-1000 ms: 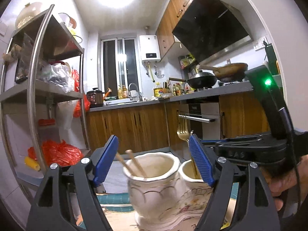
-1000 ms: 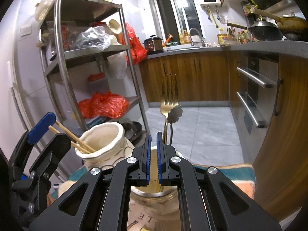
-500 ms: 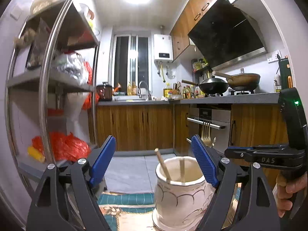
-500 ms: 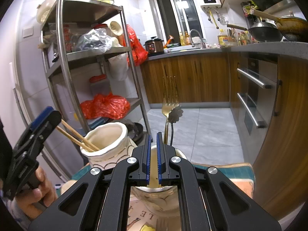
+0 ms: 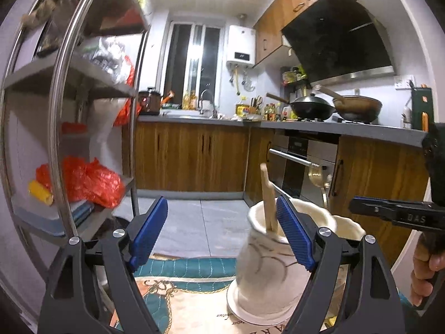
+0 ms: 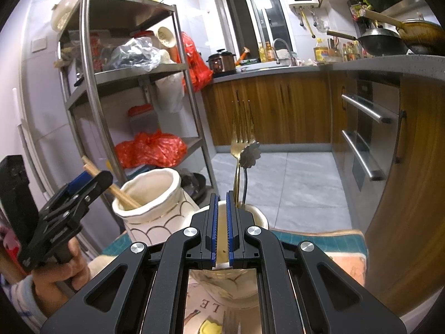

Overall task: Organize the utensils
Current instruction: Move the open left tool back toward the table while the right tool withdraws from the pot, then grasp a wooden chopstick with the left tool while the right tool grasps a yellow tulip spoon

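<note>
Two cream ceramic holders stand side by side on a patterned cloth. The left holder (image 5: 267, 261) (image 6: 155, 206) has wooden chopsticks (image 5: 267, 197) (image 6: 116, 189) in it. The right holder (image 6: 239, 264) (image 5: 349, 226) has a gold fork (image 6: 241, 144) and a flower-ended spoon (image 6: 250, 156) standing in it. My left gripper (image 5: 222, 236) is open and empty, left of the chopstick holder; it also shows in the right wrist view (image 6: 83, 183). My right gripper (image 6: 221, 228) has its jaws nearly together just above the fork holder's rim, with nothing visible between them.
A metal shelf rack (image 6: 91, 89) with bags and containers stands at the left. Wooden cabinets (image 5: 192, 158) and an oven (image 6: 370, 139) line the back and right. The cloth (image 5: 180, 286) covers the surface under the holders. Tiled floor (image 6: 292, 183) lies beyond.
My left gripper has swung left and back, so the chopstick holder has slid from centre to the right of its view. The right gripper has stayed over the fork holder.
</note>
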